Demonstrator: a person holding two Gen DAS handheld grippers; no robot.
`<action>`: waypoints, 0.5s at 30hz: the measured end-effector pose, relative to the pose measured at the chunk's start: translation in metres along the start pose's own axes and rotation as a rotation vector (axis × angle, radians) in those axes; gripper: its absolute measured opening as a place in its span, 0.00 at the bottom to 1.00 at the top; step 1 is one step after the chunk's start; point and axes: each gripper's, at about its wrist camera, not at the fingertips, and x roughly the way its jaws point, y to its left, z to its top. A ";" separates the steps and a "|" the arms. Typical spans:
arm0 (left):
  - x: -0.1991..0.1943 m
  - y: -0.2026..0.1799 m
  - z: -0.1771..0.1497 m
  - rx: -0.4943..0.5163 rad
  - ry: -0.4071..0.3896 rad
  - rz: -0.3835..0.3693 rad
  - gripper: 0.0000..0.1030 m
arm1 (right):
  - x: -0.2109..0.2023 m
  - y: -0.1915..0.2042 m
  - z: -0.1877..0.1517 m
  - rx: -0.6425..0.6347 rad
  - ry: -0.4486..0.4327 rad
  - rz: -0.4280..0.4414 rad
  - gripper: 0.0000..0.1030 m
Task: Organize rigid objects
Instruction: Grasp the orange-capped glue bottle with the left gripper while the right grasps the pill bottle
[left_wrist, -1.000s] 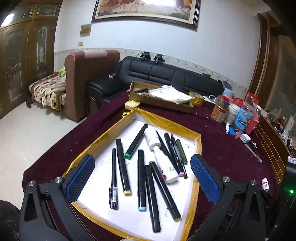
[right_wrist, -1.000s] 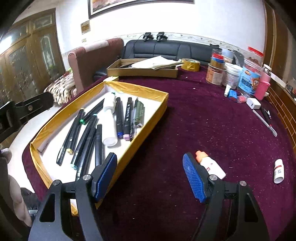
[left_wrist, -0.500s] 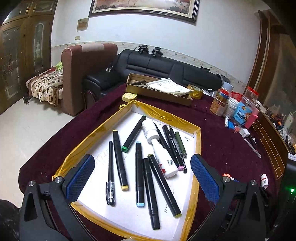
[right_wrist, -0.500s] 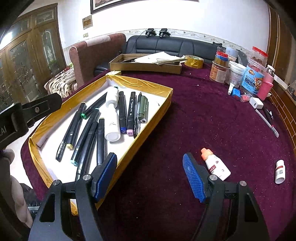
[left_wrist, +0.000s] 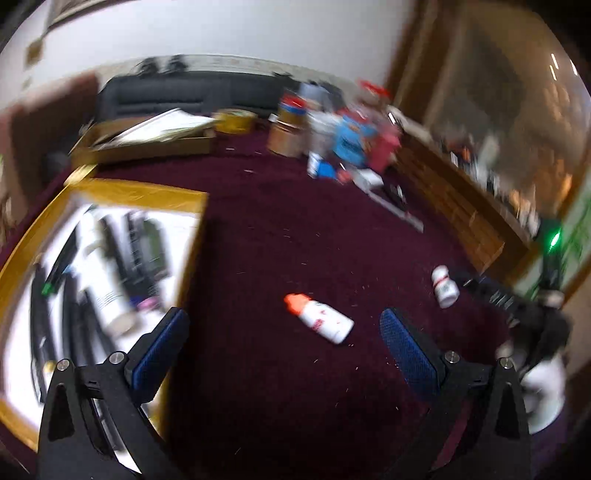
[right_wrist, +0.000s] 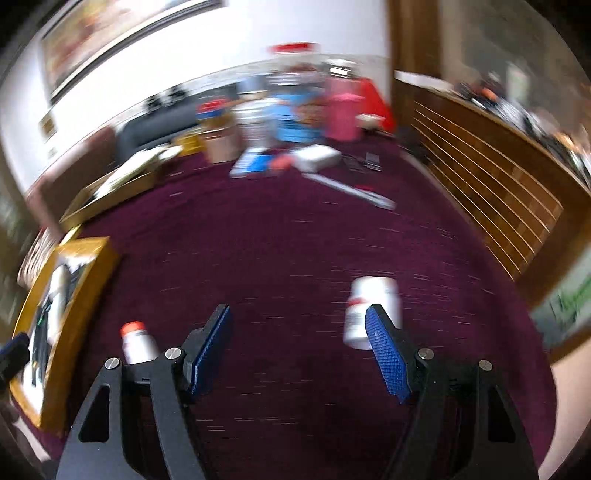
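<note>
At far left, the tray (left_wrist: 122, 190) is seen holding markers (left_wrist: 129, 240) and a glue tube (left_wrist: 101, 280) (detail blurred). The left gripper (left_wrist: 282, 349) is held wide open and empty above the cloth (left_wrist: 295, 221), the orange-capped bottle (left_wrist: 319, 317) lying between its pads. Further right, the small bottle (right_wrist: 371, 308) lies partly behind one pad of the right gripper (right_wrist: 297, 345), likewise spread and empty. A knock is judged possible: either bottle, lying on its side, could be rolled away by a hasty close.

Both tongs swung right (blurred): left tongs (left_wrist: 284, 349) off the tray (left_wrist: 110, 190).
</note>
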 end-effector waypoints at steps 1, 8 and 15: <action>0.015 -0.013 0.004 0.035 0.021 0.036 1.00 | 0.003 -0.012 0.002 0.026 0.012 0.009 0.67; 0.100 -0.044 -0.001 0.052 0.187 0.202 1.00 | 0.040 -0.047 0.009 0.098 0.089 0.071 0.67; 0.110 -0.032 -0.013 0.063 0.201 0.102 0.59 | 0.065 -0.036 0.000 0.026 0.134 0.023 0.58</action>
